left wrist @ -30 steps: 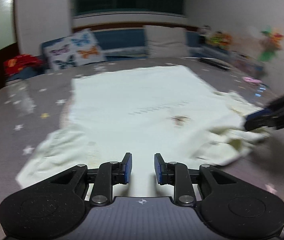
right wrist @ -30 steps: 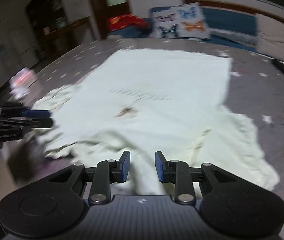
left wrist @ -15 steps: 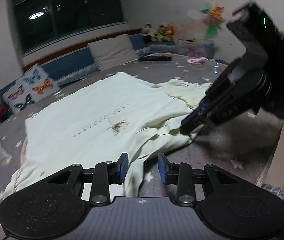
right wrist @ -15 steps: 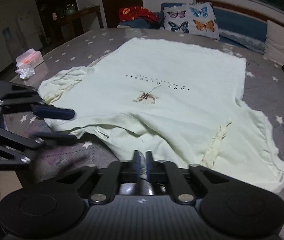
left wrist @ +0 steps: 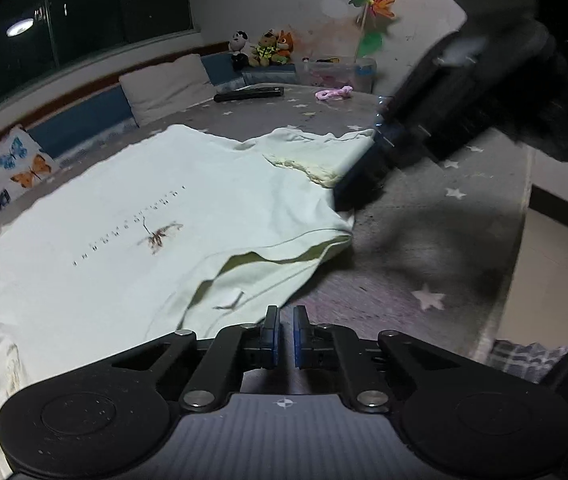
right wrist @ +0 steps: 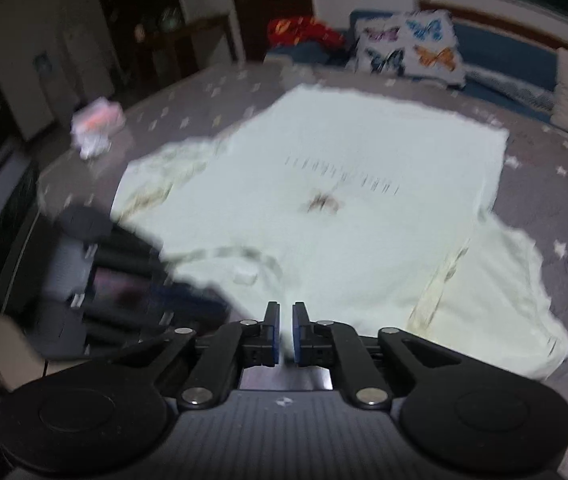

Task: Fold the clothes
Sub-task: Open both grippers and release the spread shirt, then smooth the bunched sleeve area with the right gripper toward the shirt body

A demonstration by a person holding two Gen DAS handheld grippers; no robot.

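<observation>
A pale green T-shirt (left wrist: 132,216) with a small dragonfly print lies spread on the grey star-patterned bed; it also shows in the right wrist view (right wrist: 348,208). My left gripper (left wrist: 286,338) is shut at the shirt's collar edge, the jaws nearly closed on the fabric rim. My right gripper (right wrist: 286,336) is shut on the shirt's near edge by the collar. In the left wrist view the right gripper (left wrist: 358,184) reaches down onto the shirt's shoulder. In the right wrist view the left gripper (right wrist: 124,264) is a dark blur at the left.
The grey bed cover (left wrist: 424,240) ends at its right edge by the floor (left wrist: 544,280). Butterfly pillows (right wrist: 408,46), a plain pillow (left wrist: 164,88), a remote (left wrist: 248,94), soft toys (left wrist: 264,46) and a tissue pack (right wrist: 96,124) sit around the bed's edges.
Both grippers have closed from open: the right one half a second ago, the left one since then. Both have moved to the shirt's collar edge, and the left view has swung right.
</observation>
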